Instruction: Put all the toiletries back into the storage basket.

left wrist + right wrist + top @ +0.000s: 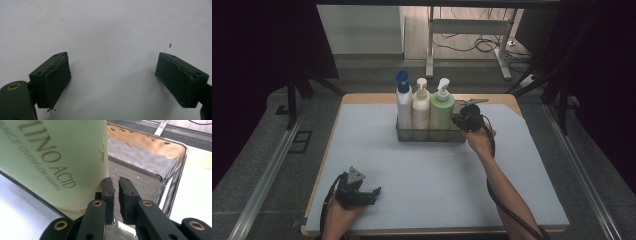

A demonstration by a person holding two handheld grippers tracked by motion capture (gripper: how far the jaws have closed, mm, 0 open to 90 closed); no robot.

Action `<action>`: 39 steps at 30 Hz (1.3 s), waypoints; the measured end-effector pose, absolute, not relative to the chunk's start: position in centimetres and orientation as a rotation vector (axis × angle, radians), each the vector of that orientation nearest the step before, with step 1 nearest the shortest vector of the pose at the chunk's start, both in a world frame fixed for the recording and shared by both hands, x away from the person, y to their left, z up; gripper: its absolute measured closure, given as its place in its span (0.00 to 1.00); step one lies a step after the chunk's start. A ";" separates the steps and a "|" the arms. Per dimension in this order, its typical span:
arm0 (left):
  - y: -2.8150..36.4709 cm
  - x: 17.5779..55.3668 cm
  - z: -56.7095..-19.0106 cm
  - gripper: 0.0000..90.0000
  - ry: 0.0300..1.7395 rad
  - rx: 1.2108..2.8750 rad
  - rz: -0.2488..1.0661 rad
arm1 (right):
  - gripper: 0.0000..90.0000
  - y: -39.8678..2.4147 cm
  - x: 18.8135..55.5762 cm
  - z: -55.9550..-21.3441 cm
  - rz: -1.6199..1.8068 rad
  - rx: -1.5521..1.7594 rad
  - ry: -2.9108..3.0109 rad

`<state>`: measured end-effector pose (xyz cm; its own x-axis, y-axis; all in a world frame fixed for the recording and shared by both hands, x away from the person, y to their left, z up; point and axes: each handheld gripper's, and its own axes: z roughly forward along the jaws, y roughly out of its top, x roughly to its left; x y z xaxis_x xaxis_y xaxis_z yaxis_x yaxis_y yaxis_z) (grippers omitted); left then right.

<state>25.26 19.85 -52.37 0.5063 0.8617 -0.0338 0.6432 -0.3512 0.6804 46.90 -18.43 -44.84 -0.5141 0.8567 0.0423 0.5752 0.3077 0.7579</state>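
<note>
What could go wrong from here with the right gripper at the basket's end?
1. The right gripper has its jaws nearly closed around the thin wall of the wire basket; a pull could drag or tip the basket, toppling the tall pump bottles.
2. The green shampoo bottle stands right beside those jaws and could get knocked.
3. The left gripper, open and resting on the mat, is too far away to steady anything.

A pale blue mat [422,165] covers the wooden desk [362,98], whose edge shows at twelve o'clock. Towards twelve o'clock stand a white spray bottle with a blue head [403,102] and, touching it at its three o'clock, a cream pump bottle [421,107]. Beyond, at one o'clock, a grey metal frame [467,30] stands among loose cables [484,44] on the floor.
</note>
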 end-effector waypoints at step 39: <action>19.8 25.3 -52.4 0.14 1.226 2.109 0.441 | 0.32 -21.3 43.2 -42.7 1.156 1.162 2.271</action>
